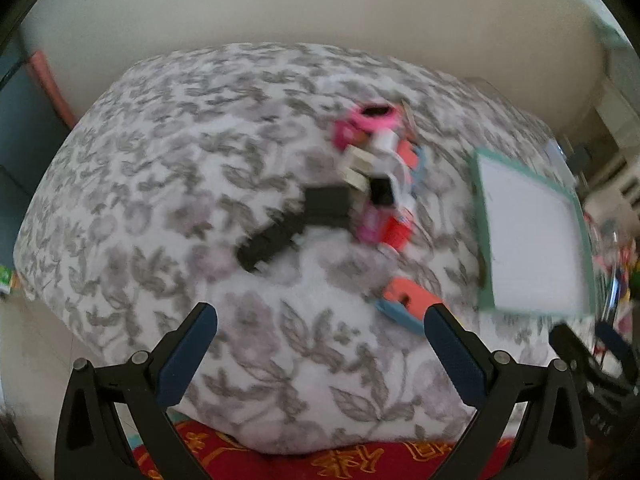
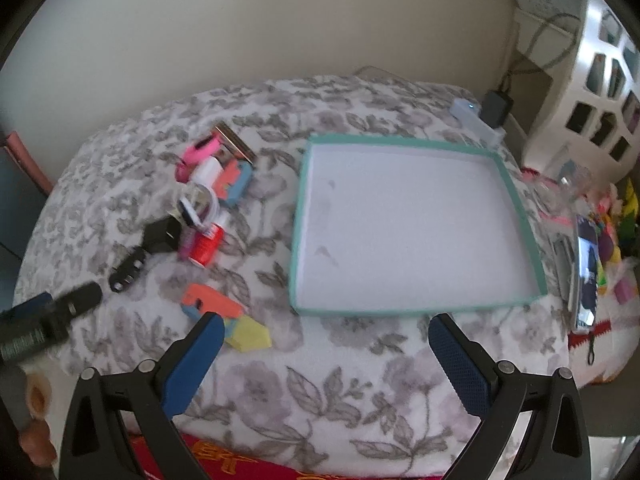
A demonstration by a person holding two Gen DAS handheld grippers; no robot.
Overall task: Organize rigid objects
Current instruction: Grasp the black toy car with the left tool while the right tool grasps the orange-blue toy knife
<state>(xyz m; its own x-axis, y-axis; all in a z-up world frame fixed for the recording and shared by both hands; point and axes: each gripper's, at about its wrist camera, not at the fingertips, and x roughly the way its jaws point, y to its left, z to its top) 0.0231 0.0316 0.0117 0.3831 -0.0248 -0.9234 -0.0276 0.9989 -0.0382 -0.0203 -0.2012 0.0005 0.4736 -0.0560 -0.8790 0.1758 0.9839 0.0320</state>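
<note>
Nothing sorted yet, I judge: my tray (image 2: 404,220) sits empty, the toy pile (image 2: 204,200) untouched beside it. My left tool (image 1: 320,320) and right tool (image 2: 326,330) both gape wide, holding nothing.

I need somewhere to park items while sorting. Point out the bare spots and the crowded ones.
The teal-rimmed shallow white tray is empty inside. The floral grey-and-white cloth lies bare in front of the tray, and also along its far left side. It is crowded left of the tray: the pink ring, red bottle, black adapter and orange-and-blue foam block cluster there.

Empty teal tray (image 2: 520,208) beside clutter (image 2: 200,200)
</note>
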